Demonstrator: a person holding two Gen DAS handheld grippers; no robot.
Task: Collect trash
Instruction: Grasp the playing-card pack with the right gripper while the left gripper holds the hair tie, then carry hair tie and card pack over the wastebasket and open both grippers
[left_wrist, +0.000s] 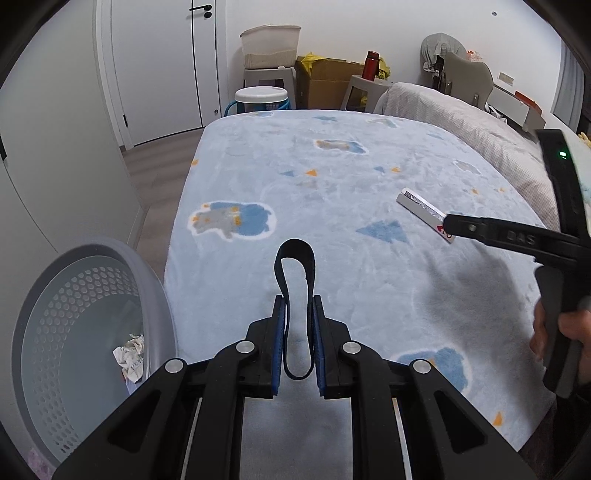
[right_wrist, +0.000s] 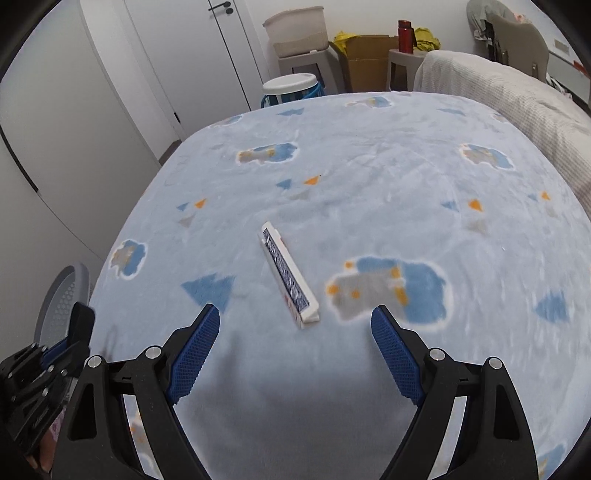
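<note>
While the left gripper (left_wrist: 298, 306) pinches a black loop of flat strap (left_wrist: 295, 266) between its blue pads, clamped tight on it, the loop stands up above the fingertips and its lower bend hangs down between the fingers. It is held over the near part of a pale blue fleece blanket printed with blue and orange shapes (left_wrist: 332, 177), which covers the whole bed top. Off the blanket's left edge, just beside it and lower, sits a round grey plastic basket with a perforated wall (left_wrist: 55, 314); crumpled white paper (left_wrist: 131, 356) lies in its bottom. A strip of wooden floor (left_wrist: 155, 162) runs between that edge and the white cupboard doors (left_wrist: 155, 66), narrow but unobstructed.

To the right, the right gripper (right_wrist: 295, 319) has its jaws spread wide with nothing between the pads, its fingertips just short of a long, narrow white box with a dark patterned face (right_wrist: 290, 275). That box lies flat near the blanket's middle, set at a slant, well away from every edge, with open fleece all around it. In the left wrist view, one black finger of the right gripper lies across the box's near end, and a hand (left_wrist: 569, 332) grips the handle at the right margin.

Beyond the blanket's far edge stand a white-lidded round tub (right_wrist: 290, 85), a cardboard box (right_wrist: 365, 59) and a grey stool carrying a red bottle (right_wrist: 405, 35). A beige quilted cover (right_wrist: 498, 88) rises along the far right side.
</note>
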